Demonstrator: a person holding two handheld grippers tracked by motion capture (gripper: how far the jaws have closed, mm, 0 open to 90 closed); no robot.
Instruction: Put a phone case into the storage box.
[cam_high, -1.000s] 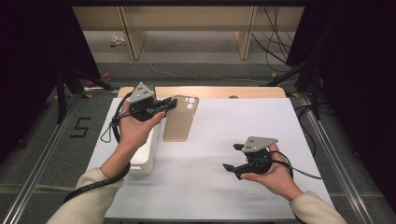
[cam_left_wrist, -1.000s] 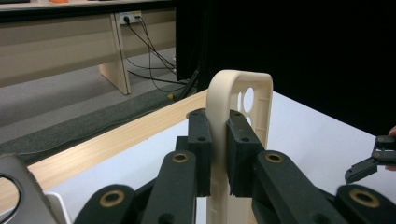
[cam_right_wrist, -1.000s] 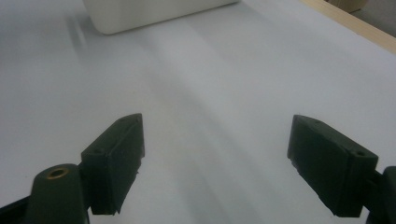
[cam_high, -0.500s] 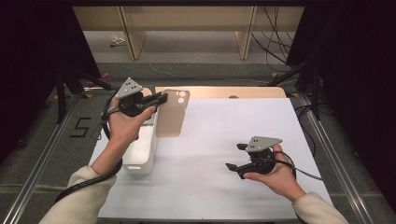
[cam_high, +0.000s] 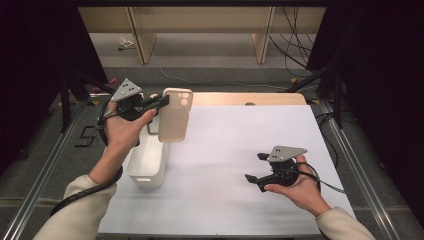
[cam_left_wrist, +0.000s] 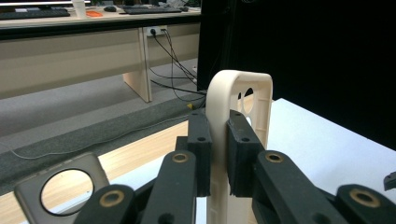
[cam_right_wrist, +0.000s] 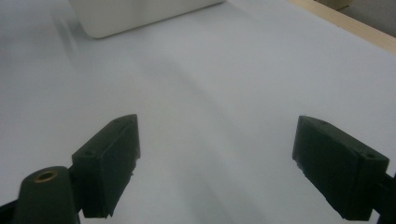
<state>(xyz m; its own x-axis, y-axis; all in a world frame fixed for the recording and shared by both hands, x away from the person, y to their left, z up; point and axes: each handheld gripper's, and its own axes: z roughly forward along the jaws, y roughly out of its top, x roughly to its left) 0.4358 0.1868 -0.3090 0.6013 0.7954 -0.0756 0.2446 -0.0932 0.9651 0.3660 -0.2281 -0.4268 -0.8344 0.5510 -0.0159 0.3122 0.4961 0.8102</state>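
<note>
A beige phone case with camera cut-outs at its top hangs upright above the table's left side. My left gripper is shut on the case's left edge near the top; in the left gripper view its two pads clamp the beige phone case edge-on. Just below the case stands a white rectangular bin. My right gripper rests low over the white sheet at the right, jaws wide open with nothing between them.
A white sheet covers the table, with a wooden strip along its far edge. Black drapes close both sides. Cables and desk legs lie on the floor beyond. The white bin's corner shows far off in the right gripper view.
My left gripper has carried the phone case leftward and up, from above the sheet's far middle to over the white bin, and the case now hangs more upright. The right gripper stays put.
</note>
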